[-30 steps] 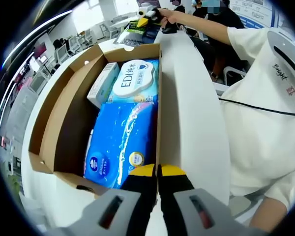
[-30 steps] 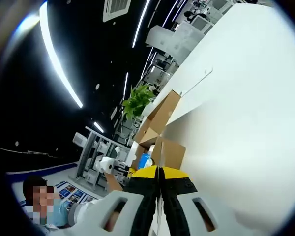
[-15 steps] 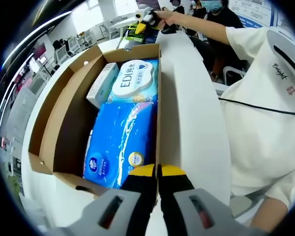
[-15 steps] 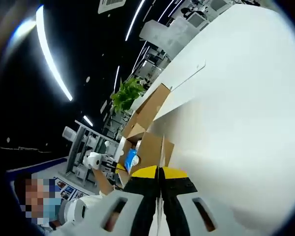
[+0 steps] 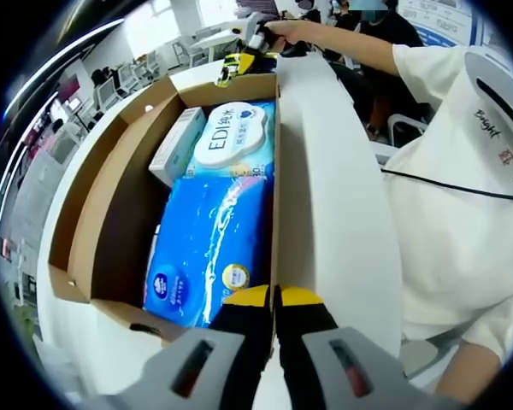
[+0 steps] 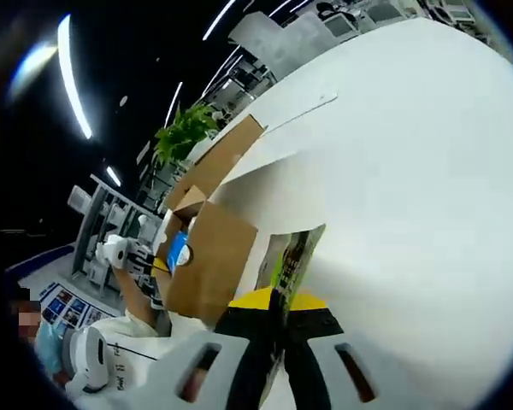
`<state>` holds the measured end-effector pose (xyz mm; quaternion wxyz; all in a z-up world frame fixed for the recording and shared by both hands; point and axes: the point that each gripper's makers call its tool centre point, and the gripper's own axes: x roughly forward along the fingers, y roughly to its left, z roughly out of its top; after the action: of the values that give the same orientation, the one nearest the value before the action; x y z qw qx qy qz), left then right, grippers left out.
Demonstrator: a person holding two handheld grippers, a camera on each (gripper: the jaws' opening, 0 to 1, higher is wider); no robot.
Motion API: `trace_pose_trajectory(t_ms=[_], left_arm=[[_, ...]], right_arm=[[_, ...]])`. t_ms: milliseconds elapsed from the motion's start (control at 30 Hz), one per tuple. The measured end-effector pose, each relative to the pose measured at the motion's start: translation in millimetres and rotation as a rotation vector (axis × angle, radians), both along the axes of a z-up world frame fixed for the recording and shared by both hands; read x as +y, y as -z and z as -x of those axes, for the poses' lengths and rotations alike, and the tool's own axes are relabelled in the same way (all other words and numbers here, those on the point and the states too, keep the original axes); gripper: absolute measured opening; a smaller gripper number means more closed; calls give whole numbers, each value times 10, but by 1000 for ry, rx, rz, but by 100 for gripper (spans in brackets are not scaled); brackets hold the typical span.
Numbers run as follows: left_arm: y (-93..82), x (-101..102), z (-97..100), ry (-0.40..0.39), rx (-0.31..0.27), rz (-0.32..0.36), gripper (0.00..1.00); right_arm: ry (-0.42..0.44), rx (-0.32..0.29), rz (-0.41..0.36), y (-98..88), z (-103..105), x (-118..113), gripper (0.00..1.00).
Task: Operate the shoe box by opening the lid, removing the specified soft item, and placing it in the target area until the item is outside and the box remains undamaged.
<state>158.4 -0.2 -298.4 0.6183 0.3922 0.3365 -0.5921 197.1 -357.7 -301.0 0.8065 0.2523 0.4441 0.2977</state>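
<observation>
Cardboard shoe box (image 5: 111, 213) open — both tools (image 5: 274, 297) (image 6: 278, 301) clamped on its white lid (image 5: 329, 196) — blue packs (image 5: 214, 243) partly hidden.

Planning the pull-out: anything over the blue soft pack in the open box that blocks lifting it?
Nothing visible covers it. The lid is swung open, both grippers shut on its edge: left gripper near, right gripper far. The blue soft pack lies exposed, the white-label pack beside it, box wall alongside.

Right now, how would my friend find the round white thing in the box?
Look inside the open cardboard box. At its far end, beyond the big blue pack, lies a light blue packet. It is the one with a large white oval label with dark letters; the small carton beside it has none.
</observation>
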Motion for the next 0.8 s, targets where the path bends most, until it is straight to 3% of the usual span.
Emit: trace_pose_trajectory(t_ms=[133, 633, 800], left_arm=[[1, -1, 0, 1, -1, 1, 2], [18, -9, 13, -6, -1, 18, 2], [26, -9, 12, -2, 2, 28, 2]], right_arm=[[-1, -10, 90, 88, -45, -105, 0], [-140, -159, 323, 215, -30, -45, 1], [-189, -209, 437, 255, -64, -124, 6]])
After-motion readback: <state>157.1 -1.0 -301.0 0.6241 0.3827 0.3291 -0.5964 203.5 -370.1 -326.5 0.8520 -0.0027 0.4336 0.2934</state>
